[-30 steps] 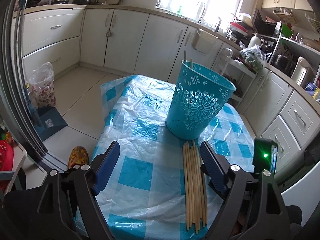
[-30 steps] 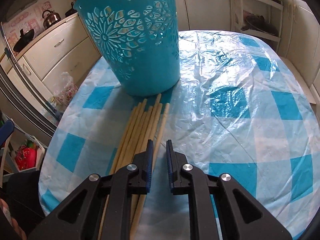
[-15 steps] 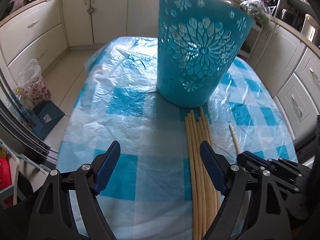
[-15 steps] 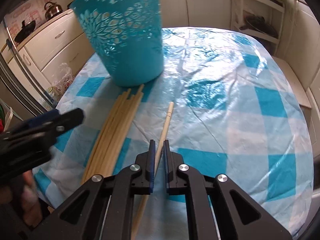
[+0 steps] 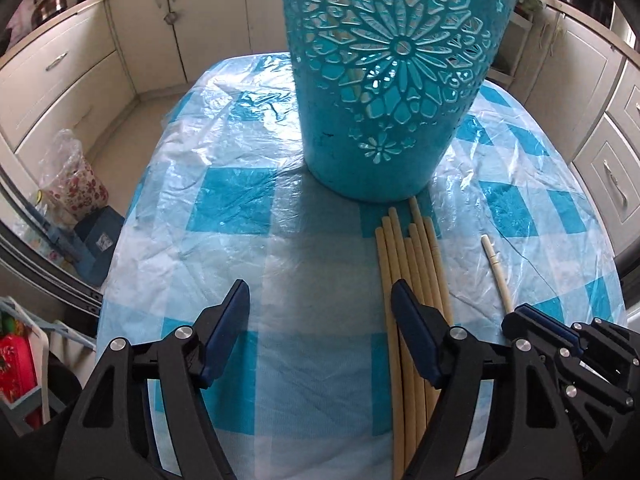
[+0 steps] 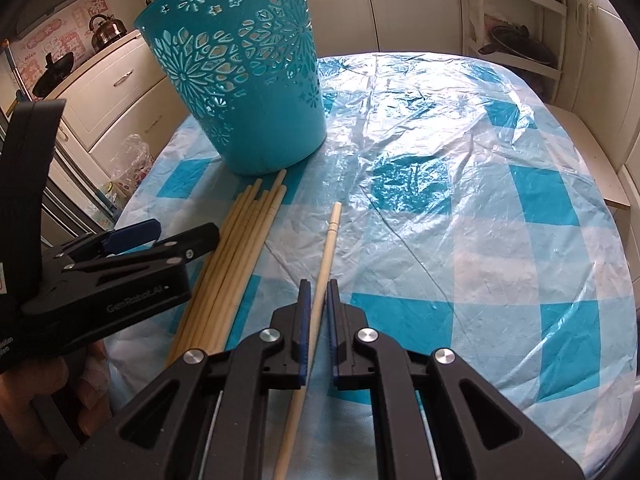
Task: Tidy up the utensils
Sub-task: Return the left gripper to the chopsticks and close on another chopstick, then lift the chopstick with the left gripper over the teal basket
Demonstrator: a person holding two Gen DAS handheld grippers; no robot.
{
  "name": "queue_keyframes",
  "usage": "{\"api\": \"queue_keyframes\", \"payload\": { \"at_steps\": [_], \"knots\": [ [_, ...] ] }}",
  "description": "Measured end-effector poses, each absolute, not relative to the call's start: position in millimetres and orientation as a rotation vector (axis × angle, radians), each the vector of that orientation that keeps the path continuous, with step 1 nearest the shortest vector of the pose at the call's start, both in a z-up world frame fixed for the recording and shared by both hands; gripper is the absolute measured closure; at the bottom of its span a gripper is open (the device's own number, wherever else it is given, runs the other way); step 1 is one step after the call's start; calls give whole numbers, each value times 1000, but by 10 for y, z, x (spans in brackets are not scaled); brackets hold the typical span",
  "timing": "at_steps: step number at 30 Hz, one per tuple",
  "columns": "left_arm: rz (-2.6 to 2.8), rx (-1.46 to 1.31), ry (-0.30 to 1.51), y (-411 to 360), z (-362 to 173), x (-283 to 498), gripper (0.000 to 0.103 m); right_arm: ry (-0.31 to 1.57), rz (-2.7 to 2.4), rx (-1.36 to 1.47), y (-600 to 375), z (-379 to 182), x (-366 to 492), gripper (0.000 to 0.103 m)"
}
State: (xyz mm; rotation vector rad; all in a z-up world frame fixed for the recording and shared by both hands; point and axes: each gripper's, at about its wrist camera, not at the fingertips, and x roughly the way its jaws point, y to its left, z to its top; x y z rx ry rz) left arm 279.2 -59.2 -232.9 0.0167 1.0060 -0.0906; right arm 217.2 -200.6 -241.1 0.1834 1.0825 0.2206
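A teal cut-out basket stands upright on the checked table; at least one stick shows inside it. Several wooden chopsticks lie bundled in front of it. One pale chopstick lies apart to the right. My right gripper is shut on this single chopstick, which rests low over the cloth. My left gripper is open and empty, its right finger over the bundle. It also shows in the right wrist view.
The table carries a blue-and-white checked cloth under clear plastic. White kitchen cabinets surround it. A flowered bag and a blue box sit on the floor at left. An open shelf rack stands behind.
The right gripper has pulled one chopstick out of the bundle to the right and stays shut on it. The left gripper has moved closer to the basket and lower over the bundle, still open.
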Motion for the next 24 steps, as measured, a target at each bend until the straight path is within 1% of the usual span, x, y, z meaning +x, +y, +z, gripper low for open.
{"api": "queue_keyframes", "payload": {
  "at_steps": [2, 5, 7, 8, 10, 11, 12, 13, 16, 19, 20, 23, 24],
  "knots": [
    [-94, 31, 1008, -630, -2329, 2804, 38, 1082, 220, 185, -2014, -2413, 2176, 95],
    [-95, 56, 1005, -676, -2332, 2825, 43, 1080, 214, 185, -2016, -2407, 2178, 95],
    [-101, 60, 1001, -681, -2326, 2845, 53, 1077, 210, 181, -2014, -2403, 2180, 94],
    [-108, 61, 1000, -690, -2322, 2855, 56, 1076, 207, 179, -2005, -2402, 2183, 94],
    [-132, 69, 998, -728, -2311, 2873, 71, 1075, 205, 173, -1995, -2402, 2197, 94],
    [-145, 73, 998, -749, -2308, 2881, 76, 1074, 205, 172, -1991, -2405, 2205, 94],
    [-165, 78, 1000, -777, -2304, 2891, 88, 1073, 204, 172, -1987, -2408, 2209, 94],
    [-184, 81, 1005, -790, -2299, 2894, 97, 1071, 204, 173, -1991, -2411, 2213, 94],
    [-236, 55, 1034, -772, -2278, 2888, 98, 1071, 204, 181, -2007, -2417, 2224, 94],
    [-291, -111, 1028, -540, -2098, 2781, 98, 1072, 204, 190, -2029, -2415, 2217, 94],
    [-313, -167, 991, -458, -1968, 2713, 98, 1072, 204, 192, -2032, -2413, 2214, 94],
    [-379, -286, 791, -257, -1403, 2495, 98, 1073, 207, 199, -2030, -2410, 2208, 94],
    [-399, -317, 693, -192, -1144, 2434, 98, 1074, 209, 201, -2028, -2411, 2213, 94]
  ]
}}
